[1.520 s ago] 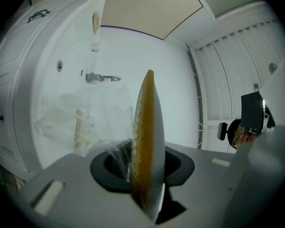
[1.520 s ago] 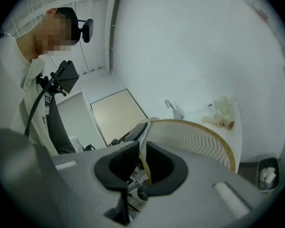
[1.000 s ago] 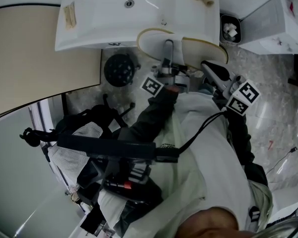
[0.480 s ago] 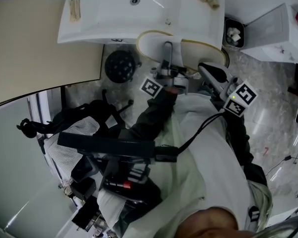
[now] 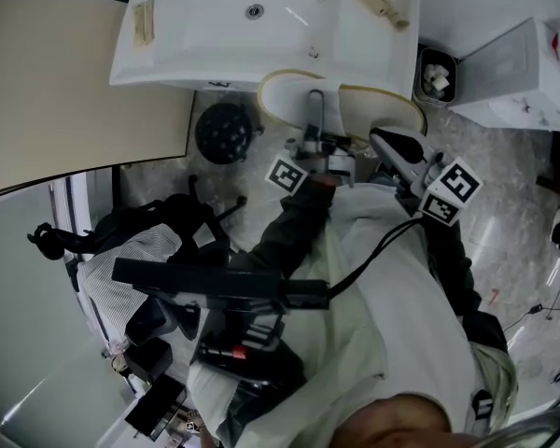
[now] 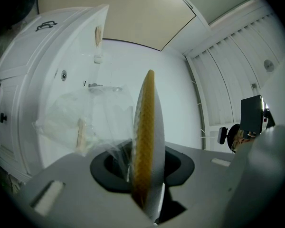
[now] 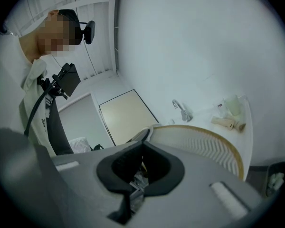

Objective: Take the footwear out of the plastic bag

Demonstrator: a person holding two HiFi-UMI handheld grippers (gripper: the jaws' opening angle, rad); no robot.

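nothing moves since earlier: left gripper (image 6: 146,184) clamps slipper (image 6: 145,118), right gripper (image 7: 141,167) seemingly pinches plastic bag (image 7: 136,186); film could tear under pulling.

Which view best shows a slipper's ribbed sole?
Right gripper view: the sole faces the camera, chevron ribs clear. Left gripper view shows a slipper edge-on between its jaws; head view shows small pale ovals, ribs unreadable.

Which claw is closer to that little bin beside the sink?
Right. In the head view the right gripper, shut on the plastic bag, sits just down-left of the bin; the left gripper, clamping a slipper, is further left.
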